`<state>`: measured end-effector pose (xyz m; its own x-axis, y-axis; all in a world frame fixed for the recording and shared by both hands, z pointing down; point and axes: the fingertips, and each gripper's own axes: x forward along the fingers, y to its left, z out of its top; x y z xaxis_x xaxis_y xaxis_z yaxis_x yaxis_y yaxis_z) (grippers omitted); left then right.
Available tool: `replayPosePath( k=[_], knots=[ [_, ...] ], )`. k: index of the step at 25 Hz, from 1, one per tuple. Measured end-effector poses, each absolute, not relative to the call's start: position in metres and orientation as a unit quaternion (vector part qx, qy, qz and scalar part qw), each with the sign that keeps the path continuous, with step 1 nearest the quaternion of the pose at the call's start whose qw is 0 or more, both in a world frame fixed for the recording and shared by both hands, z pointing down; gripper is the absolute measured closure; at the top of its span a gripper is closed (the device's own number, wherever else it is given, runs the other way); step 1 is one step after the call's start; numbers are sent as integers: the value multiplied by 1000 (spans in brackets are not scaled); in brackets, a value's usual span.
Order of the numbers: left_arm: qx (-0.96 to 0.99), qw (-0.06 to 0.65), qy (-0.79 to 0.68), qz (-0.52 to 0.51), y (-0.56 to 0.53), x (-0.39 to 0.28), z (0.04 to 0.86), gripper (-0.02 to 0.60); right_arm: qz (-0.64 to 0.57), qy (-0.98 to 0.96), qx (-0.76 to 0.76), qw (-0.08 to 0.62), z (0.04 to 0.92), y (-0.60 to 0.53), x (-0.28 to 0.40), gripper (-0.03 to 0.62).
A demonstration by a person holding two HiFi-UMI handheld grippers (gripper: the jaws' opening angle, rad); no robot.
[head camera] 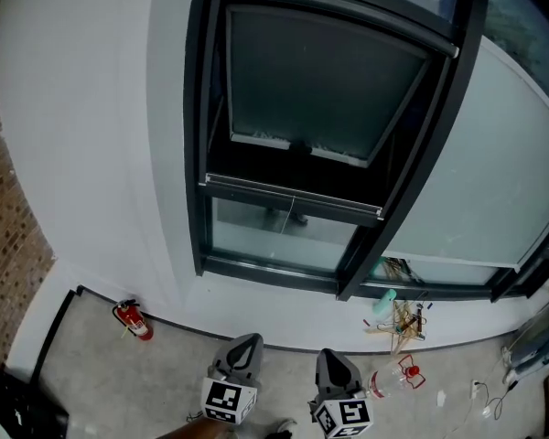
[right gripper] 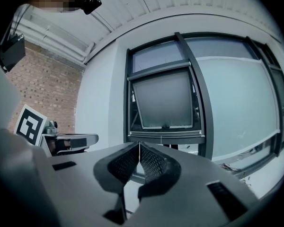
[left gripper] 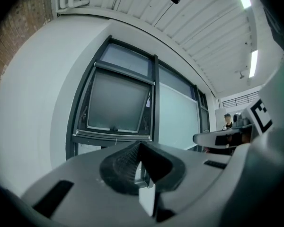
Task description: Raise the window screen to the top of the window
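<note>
On the far left is a wall of reddish-brown bricks (head camera: 0, 208). Next to it is a plain white wall (head camera: 101, 154). A small red fire extinguisher (head camera: 133, 319) sits on the grey floor (head camera: 91, 355) at the foot of the white wall.

Next comes the left tool (left gripper: 140, 144). Its two jaws are pressed together and nothing is between them. It points level at the window and is well apart from it.

In the middle is the tall window with a dark metal frame (head camera: 198, 154). I think the job has not really started. The window screen (head camera: 293, 199) shows as a thin silver bar across the frame, with a little cord hanging from its middle. The bar sits low in the window, with only a pale pane of glass below it. Above the bar it looks dark, and a grey glass pane (head camera: 320, 80) is tipped open up there. I cannot make out the fine mesh itself. The bar has the whole way up to go, and a tool must reach it first.

Then comes the right tool (right gripper: 139, 145), just beside the left one. Its jaws are closed tight too, and it holds nothing.

On the right is a big pale frosted pane (head camera: 494, 172). A little pile of sticks and bits (head camera: 398, 318) lies on the floor below it.
</note>
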<state>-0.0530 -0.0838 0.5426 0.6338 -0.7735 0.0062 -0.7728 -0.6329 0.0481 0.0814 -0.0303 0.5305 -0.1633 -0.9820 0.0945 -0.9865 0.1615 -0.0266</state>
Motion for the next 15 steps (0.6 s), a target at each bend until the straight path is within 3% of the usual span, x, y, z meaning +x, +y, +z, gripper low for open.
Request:
replayPosePath(
  k=[15],
  knots=[
    [890, 16, -456, -8, -168, 3, 539, 581, 23, -779, 627, 4, 525, -128, 146, 585]
  ],
)
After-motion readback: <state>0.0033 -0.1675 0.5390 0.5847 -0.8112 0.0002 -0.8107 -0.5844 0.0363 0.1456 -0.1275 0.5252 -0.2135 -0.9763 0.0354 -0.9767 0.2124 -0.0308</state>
